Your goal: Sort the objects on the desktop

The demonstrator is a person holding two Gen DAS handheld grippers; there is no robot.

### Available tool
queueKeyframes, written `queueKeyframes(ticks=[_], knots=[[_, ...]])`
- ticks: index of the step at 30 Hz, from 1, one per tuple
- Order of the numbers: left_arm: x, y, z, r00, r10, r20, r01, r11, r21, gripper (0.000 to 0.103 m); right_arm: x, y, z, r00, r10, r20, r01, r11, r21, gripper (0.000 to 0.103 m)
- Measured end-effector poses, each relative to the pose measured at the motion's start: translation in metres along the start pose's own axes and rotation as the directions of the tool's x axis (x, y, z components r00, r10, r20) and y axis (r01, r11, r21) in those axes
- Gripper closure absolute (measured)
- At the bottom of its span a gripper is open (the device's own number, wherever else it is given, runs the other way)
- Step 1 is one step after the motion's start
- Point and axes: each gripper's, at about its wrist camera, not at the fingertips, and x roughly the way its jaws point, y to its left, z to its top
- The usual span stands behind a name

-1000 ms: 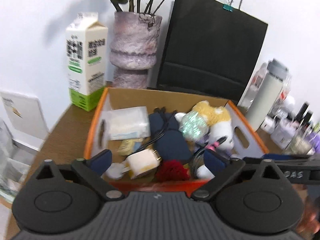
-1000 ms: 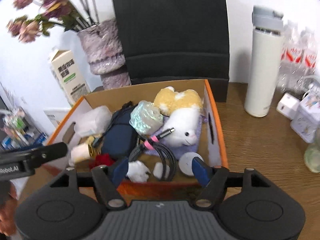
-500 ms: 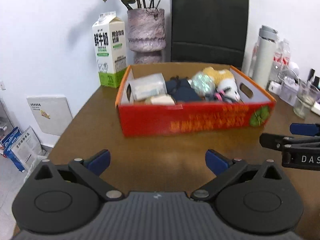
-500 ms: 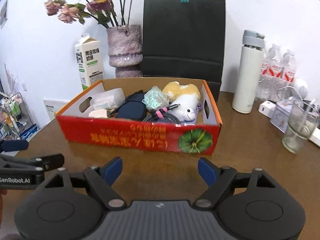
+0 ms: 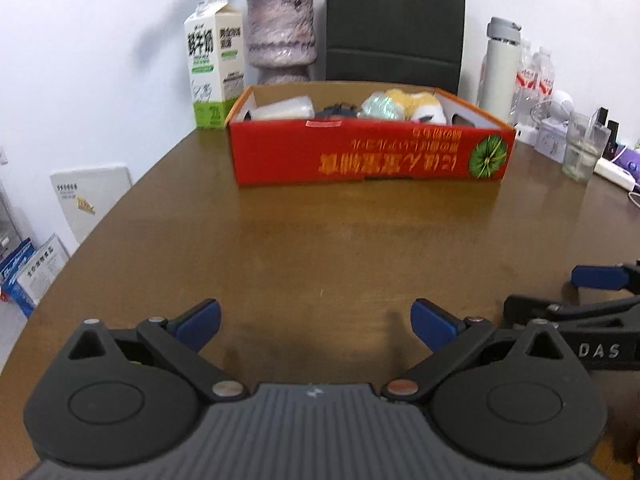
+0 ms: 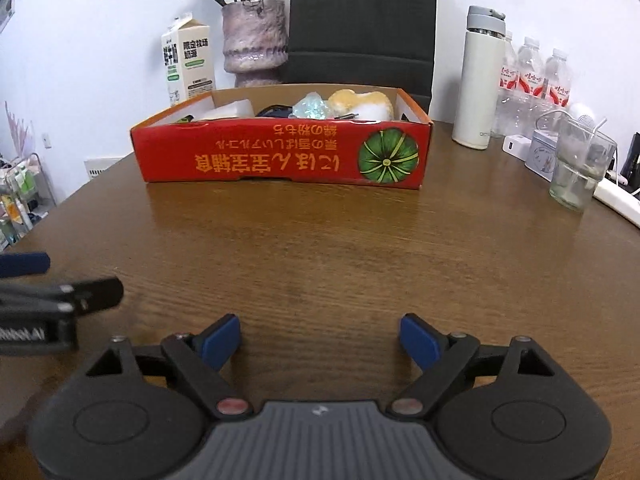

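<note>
Behind red box [image 5: 368,152] front, contents [image 6: 320,107] (half-hidden)

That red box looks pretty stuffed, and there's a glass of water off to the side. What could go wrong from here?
1. The red box is heaped; a black cable lies tangled among the items, so pulling one thing out might drag others along.
2. The glass of water stands near a white power strip; a careless sweep by the right gripper could spill it there.
3. The two open grippers sit close together; the left gripper could bump the right.
</note>
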Motion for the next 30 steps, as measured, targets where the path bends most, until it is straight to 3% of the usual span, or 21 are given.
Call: queueKeyframes(ticks=[9, 16, 30], knots=[[-0.005, 0.007, -0.018, 1.000, 0.005, -0.016, -0.005, 1.000, -0.024, 0.000, -0.008, 0.012, -0.013, 1.000, -0.017, 0.017, 0.017, 1.000, 0.007, 0.000], [-0.012, 0.009, -0.023, 0.999, 0.037, -0.022, -0.038, 0.999, -0.025, 0.000, -0.013, 0.021, -0.019, 0.999, -0.030, 0.015, 0.030, 0.999, 0.016, 0.000], [-0.012, 0.010, -0.023, 0.999, 0.034, -0.024, -0.034, 0.999, -0.027, 0.000, -0.014, 0.022, -0.019, 0.999, -0.028, 0.015, 0.028, 0.999, 0.022, 0.000]])
